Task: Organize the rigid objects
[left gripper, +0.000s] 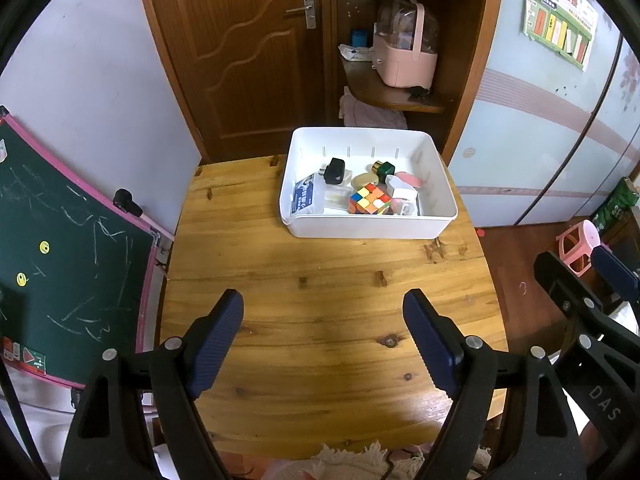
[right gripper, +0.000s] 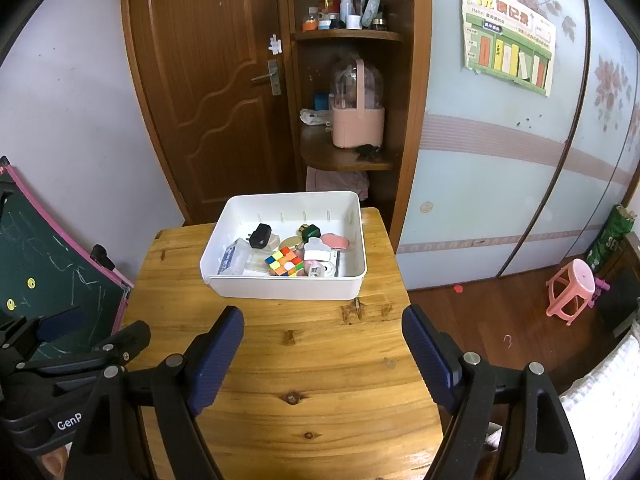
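Both grippers hang over the bare near part of the wooden surface (left gripper: 320, 320), pointing down at it. Left gripper (left gripper: 323, 344) jaws apart, nothing between them; right gripper (right gripper: 322, 354) jaws apart too, empty. White bin (left gripper: 434, 216) sits at the far end of the surface, well apart from both grippers. All the rigid items are inside it: Rubik's cube (left gripper: 370, 199) near the front wall, black plug adapter (left gripper: 334, 171) toward the back left, clear box with a blue label (left gripper: 307, 199) against the left wall, green-and-gold bottle (left gripper: 385, 168) at back center, white and pink pieces (left gripper: 404, 194) just right of the cube. Items touch and overlap. Brown door (left gripper: 248, 52) and green chalkboard (left gripper: 64, 248) in the background.
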A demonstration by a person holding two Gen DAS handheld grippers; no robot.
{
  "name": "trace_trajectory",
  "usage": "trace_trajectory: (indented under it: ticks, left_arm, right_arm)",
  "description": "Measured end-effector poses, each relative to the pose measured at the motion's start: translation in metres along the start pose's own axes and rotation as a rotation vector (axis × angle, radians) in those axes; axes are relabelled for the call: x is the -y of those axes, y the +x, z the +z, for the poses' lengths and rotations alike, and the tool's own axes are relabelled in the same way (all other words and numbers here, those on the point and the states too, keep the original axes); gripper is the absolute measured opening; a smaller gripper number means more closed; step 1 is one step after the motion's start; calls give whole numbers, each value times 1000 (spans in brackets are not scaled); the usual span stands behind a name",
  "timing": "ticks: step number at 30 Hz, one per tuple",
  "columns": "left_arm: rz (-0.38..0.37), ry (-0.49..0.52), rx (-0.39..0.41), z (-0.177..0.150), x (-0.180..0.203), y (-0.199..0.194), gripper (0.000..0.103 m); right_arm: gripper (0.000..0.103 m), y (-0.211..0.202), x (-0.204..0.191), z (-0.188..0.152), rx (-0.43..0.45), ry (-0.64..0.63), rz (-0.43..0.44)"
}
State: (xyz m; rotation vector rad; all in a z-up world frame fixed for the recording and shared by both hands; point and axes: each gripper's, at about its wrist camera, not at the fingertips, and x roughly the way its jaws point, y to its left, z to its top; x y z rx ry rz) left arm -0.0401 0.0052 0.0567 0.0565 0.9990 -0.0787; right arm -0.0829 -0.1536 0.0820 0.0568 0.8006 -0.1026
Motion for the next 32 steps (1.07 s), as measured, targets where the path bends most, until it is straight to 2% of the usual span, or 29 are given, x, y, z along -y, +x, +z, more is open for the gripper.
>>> trace_trajectory:
  ticks: [32]
  left_arm:
    - [18,6,9,4,-4,4,84]
  right_arm:
    - [82,15,-4,5,-8,7,12]
